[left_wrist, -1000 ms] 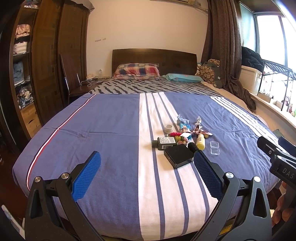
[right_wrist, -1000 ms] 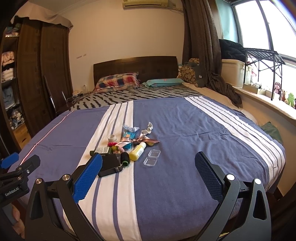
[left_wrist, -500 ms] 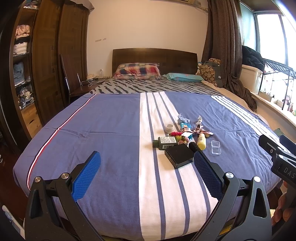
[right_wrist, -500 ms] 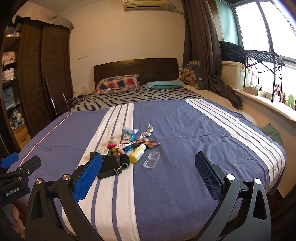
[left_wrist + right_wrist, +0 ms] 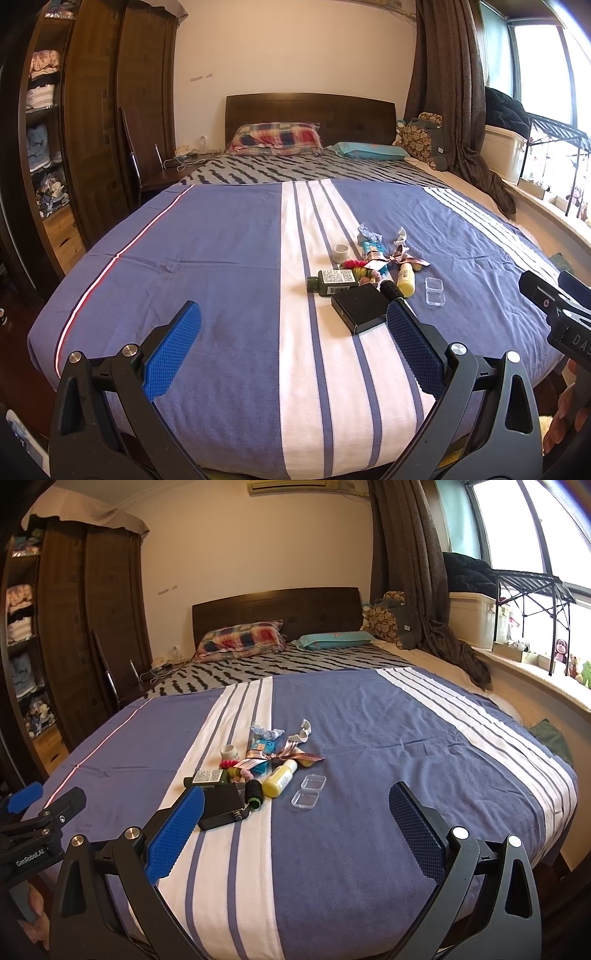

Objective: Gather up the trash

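Observation:
A small heap of items lies on the bed's blue and white striped cover (image 5: 229,258): a black box (image 5: 360,308) (image 5: 221,806), a dark green bottle (image 5: 334,282) (image 5: 205,777), a yellow bottle (image 5: 405,282) (image 5: 280,778), a clear plastic case (image 5: 434,291) (image 5: 308,791), a ribbon bow (image 5: 284,755), crumpled wrappers (image 5: 369,233) (image 5: 266,733) and a tape roll (image 5: 341,252) (image 5: 229,752). My left gripper (image 5: 291,328) is open and empty, short of the heap. My right gripper (image 5: 295,814) is open and empty too, just before the clear case.
A dark wardrobe (image 5: 92,129) with open shelves stands left of the bed. Pillows (image 5: 275,138) and the headboard (image 5: 310,110) are at the far end. A curtain (image 5: 413,572), a window sill with toys (image 5: 535,672) and a white bin (image 5: 471,620) are on the right.
Both views have crept slightly forward over the bed toward the heap. Both grippers stay open and nothing on the bed has moved.

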